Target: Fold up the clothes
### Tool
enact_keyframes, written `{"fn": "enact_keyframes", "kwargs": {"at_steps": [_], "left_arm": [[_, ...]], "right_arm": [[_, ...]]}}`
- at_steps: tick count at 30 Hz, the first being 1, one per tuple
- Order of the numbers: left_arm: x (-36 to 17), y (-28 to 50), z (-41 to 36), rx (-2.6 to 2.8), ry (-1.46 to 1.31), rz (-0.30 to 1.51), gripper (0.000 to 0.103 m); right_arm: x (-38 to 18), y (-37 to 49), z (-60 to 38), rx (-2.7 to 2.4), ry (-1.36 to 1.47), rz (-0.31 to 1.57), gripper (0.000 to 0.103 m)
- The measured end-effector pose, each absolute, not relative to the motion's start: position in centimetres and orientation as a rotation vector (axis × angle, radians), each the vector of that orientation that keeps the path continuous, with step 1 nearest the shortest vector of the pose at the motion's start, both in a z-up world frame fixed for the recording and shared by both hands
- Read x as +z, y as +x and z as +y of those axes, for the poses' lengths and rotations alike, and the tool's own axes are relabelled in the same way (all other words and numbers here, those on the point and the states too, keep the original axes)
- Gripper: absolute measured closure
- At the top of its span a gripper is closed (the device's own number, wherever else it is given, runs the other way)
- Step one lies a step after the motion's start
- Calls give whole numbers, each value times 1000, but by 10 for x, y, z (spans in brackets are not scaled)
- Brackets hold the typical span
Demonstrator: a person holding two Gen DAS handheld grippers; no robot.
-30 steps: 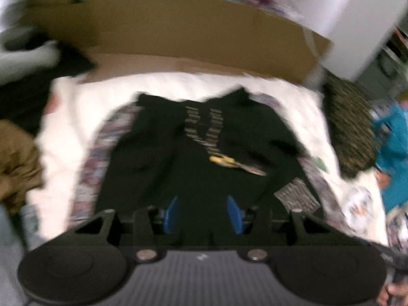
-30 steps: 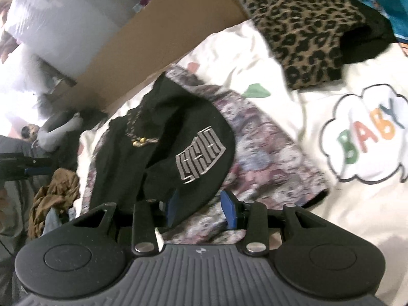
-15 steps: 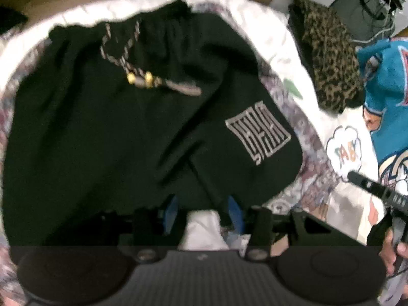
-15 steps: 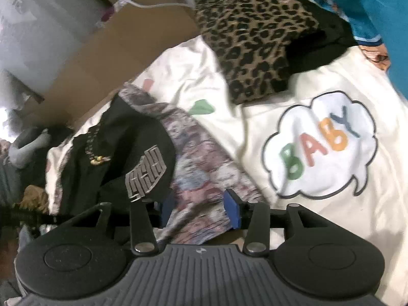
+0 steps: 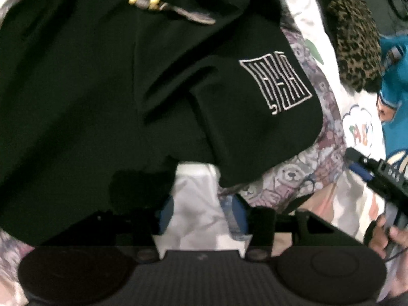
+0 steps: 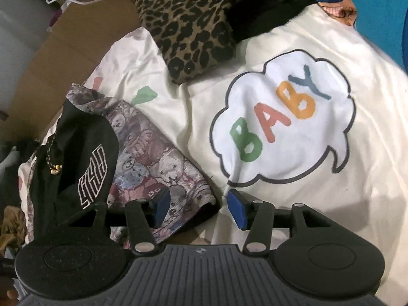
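I see the black shorts (image 5: 127, 89) lying flat on the teddy-bear blanket (image 6: 163, 163). My left tongs (image 5: 201, 216) are opening over the white sheet (image 6: 357, 178) at the crotch, gripping nothing; my right tongs (image 6: 199, 207) are opening astride the blanket's corner, unclamped

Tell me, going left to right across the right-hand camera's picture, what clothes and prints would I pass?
Black shorts → teddy-bear fabric → leopard-print cloth → BABY cloud print → blue garment.
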State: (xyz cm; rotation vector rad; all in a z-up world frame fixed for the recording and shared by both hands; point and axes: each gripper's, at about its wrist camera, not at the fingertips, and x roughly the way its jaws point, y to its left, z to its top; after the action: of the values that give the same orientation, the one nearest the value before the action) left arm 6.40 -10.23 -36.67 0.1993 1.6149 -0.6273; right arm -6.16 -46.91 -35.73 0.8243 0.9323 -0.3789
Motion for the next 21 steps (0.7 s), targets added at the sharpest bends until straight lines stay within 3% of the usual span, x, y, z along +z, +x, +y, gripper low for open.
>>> {"fn": "enact_keyframes", "kwargs": {"at_steps": [14, 16, 19, 21], "left_arm": [[-377, 54, -126, -683, 219, 1623, 49], [-378, 57, -124, -674, 220, 1618, 47], [-382, 60, -118, -663, 202, 1640, 47], [-385, 59, -114, -663, 191, 1656, 47]], "right_arm": [[-358, -49, -472, -326, 841, 923, 48], [-358, -47, -471, -304, 850, 921, 59], [-357, -45, -469, -266, 853, 925, 95], [-349, -47, -470, -263, 830, 896, 99]]}}
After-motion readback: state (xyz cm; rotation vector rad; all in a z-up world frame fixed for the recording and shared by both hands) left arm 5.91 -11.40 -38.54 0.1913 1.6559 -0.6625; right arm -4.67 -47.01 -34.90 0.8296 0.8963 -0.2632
